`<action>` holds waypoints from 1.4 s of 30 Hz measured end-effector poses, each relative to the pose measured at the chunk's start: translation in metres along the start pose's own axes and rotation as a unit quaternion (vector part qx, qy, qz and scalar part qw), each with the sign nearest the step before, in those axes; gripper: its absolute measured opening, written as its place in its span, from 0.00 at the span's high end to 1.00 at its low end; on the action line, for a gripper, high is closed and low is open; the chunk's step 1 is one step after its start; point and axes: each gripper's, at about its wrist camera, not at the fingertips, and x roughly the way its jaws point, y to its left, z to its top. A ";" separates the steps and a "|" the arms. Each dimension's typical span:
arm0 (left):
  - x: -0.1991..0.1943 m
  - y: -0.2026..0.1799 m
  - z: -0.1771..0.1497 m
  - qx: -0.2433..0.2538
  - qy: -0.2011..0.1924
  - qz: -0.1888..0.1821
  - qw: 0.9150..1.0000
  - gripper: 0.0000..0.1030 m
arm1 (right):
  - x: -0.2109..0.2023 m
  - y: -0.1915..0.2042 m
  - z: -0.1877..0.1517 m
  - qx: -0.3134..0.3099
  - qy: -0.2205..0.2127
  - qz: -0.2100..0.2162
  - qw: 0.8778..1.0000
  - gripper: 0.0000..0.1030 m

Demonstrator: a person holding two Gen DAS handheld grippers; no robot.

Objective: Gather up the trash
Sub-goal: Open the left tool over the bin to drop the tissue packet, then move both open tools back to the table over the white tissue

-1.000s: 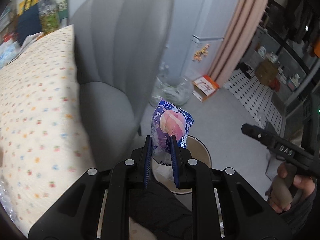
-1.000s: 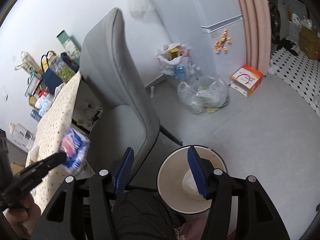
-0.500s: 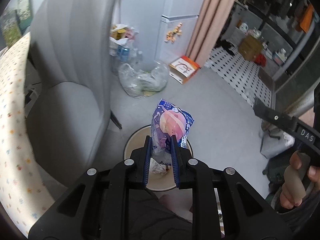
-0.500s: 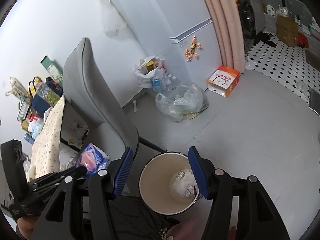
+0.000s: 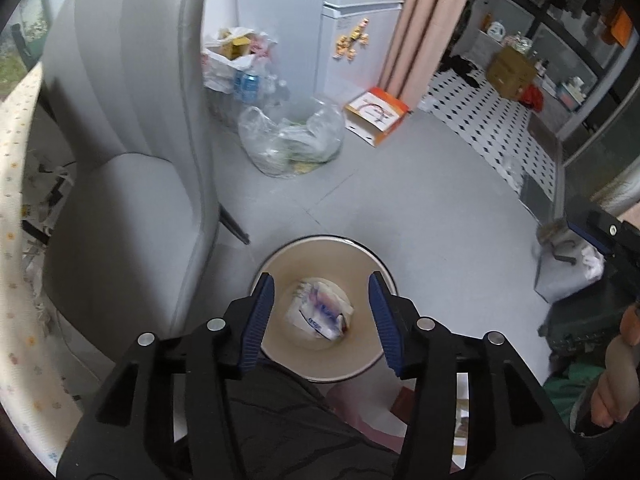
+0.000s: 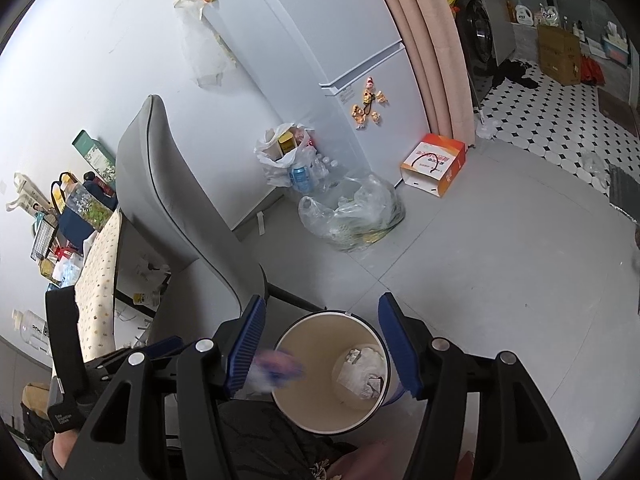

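Grey floor tiles surround our round cream wastebasket (image 5: pixel 320 364), beside the smooth grey chair (image 5: pixel 120 208). Both our left gripper (image 5: pixel 321 320) and right gripper (image 6: pixel 320 352) hang released above it. The crinkly snack wrapper (image 5: pixel 320 312) lies inside on crumpled paper; this piece looks done.

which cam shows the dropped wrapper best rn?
Left wrist: the wrapper lies framed between the open left gripper fingers, inside the bin, print partly visible. Right wrist shows it only as a motion-blurred purple smear at the bin rim.
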 end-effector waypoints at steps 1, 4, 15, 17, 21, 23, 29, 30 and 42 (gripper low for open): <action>-0.002 0.002 0.001 -0.002 -0.002 0.002 1.000 0.50 | 0.000 0.000 0.000 0.000 0.000 0.001 1.000 0.43; -0.015 0.009 0.002 -0.010 -0.014 0.006 1.000 0.42 | 0.003 0.001 -0.002 -0.001 0.003 0.002 1.000 0.43; -0.078 0.038 -0.003 -0.034 -0.080 0.016 0.996 0.18 | 0.000 0.032 -0.005 -0.026 -0.002 0.010 1.000 0.19; -0.093 0.049 -0.007 -0.047 -0.094 0.019 0.994 0.17 | 0.000 0.043 -0.006 -0.035 -0.004 0.012 0.999 0.14; -0.120 0.069 -0.012 -0.069 -0.122 0.024 0.990 0.15 | -0.002 0.065 -0.009 -0.051 -0.011 0.014 0.999 0.08; -0.135 0.081 -0.017 -0.082 -0.139 0.028 0.987 0.14 | -0.003 0.077 -0.010 -0.060 -0.010 0.020 0.998 0.08; -0.160 0.118 -0.032 -0.120 -0.164 0.039 0.978 0.13 | -0.005 0.116 -0.014 -0.089 -0.009 0.033 0.995 0.08; -0.165 0.125 -0.036 -0.126 -0.168 0.041 0.977 0.13 | -0.005 0.123 -0.015 -0.094 -0.008 0.036 0.995 0.08; -0.216 0.198 -0.089 -0.210 -0.219 0.071 0.950 0.13 | 0.008 0.218 -0.039 -0.163 0.017 0.078 0.983 0.08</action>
